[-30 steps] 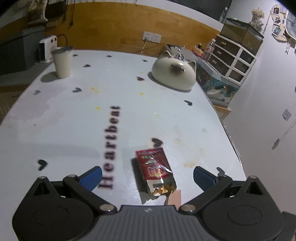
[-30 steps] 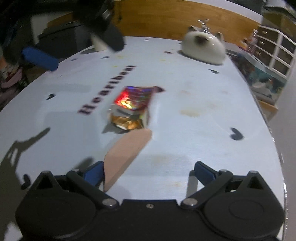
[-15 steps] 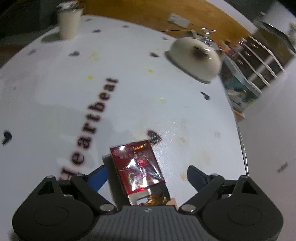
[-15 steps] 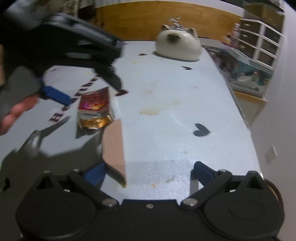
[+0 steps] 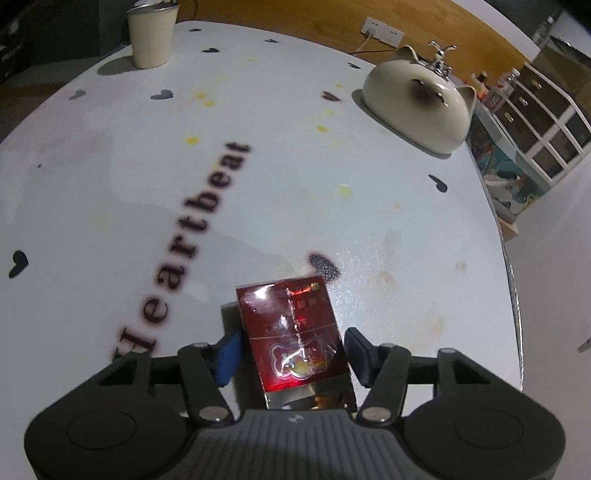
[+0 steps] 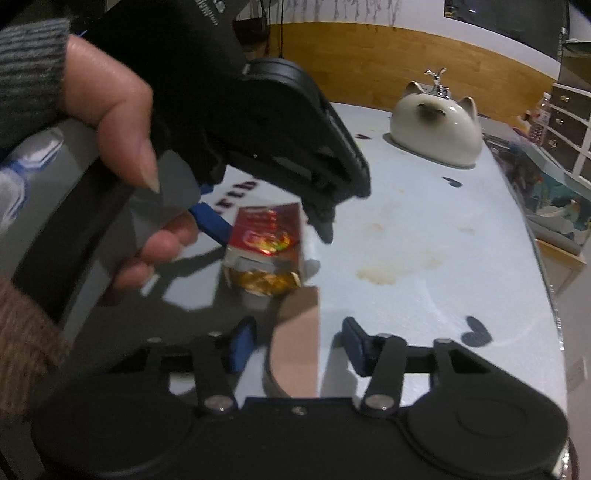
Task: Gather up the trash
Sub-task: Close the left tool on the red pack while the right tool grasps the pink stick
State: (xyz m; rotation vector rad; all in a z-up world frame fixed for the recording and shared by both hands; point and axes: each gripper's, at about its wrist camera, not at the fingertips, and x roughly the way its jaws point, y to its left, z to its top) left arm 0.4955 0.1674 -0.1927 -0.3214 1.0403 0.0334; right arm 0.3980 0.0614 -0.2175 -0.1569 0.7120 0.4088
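Note:
A red foil-wrapped packet (image 5: 291, 332) with a torn gold end lies on the white table (image 5: 110, 184) beside the word "Heartbeat". My left gripper (image 5: 291, 354) straddles it, its jaws closing, and both blue pads touch the packet's sides. In the right wrist view the same packet (image 6: 266, 232) sits between the left gripper's fingers (image 6: 212, 221), which a hand (image 6: 110, 92) holds. My right gripper (image 6: 299, 347) is closing around a flat pink strip (image 6: 295, 350) that lies just in front of the packet. Table still shows between that strip and each pad.
A cream cup (image 5: 152, 35) stands at the table's far left. A cat-shaped ceramic dome (image 5: 417, 107) sits at the far right. Brown stains (image 6: 376, 275) mark the cloth near the packet. White drawers (image 5: 543, 122) stand beyond the table's right edge.
My left gripper came down over the red packet and its jaws narrowed onto it. The right gripper's jaws narrowed around the pink strip, and the left gripper now fills the right wrist view's upper left.

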